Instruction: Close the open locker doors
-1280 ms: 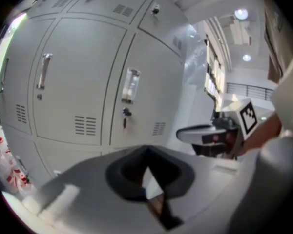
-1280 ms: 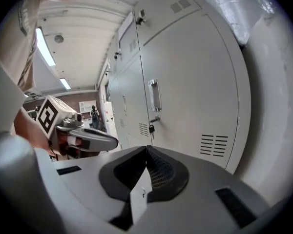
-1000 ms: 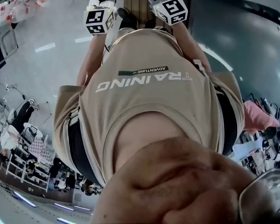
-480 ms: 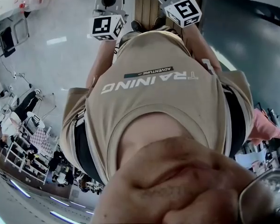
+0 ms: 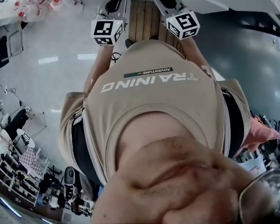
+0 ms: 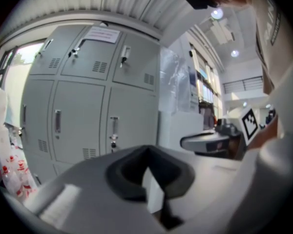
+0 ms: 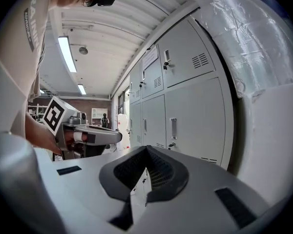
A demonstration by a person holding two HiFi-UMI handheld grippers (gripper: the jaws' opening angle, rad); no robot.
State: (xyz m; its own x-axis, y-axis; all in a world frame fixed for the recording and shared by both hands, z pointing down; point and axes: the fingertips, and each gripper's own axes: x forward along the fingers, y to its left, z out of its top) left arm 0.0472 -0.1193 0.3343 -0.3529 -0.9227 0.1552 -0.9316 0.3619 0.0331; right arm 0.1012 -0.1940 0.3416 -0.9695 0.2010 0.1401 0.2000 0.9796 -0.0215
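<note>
Your left gripper [image 6: 146,152]: jaws together, nothing between. Your right gripper [image 7: 146,152]: same, tips meeting, empty. You hold both side by side facing grey lockers [image 6: 83,106], apart from them. Every locker door in view sits flush. Paper notice [image 6: 103,33] on top door. Glossy grey floor [image 5: 42,83] below you, wooden slats [image 5: 142,20] under grippers. Crinkled plastic sheeting [image 7: 256,38] beside locker bank. Strip light [image 7: 67,52] on ribbed ceiling.

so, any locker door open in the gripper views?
Shut, all that show: in both gripper views the locker doors lie flush, none swung out.
</note>
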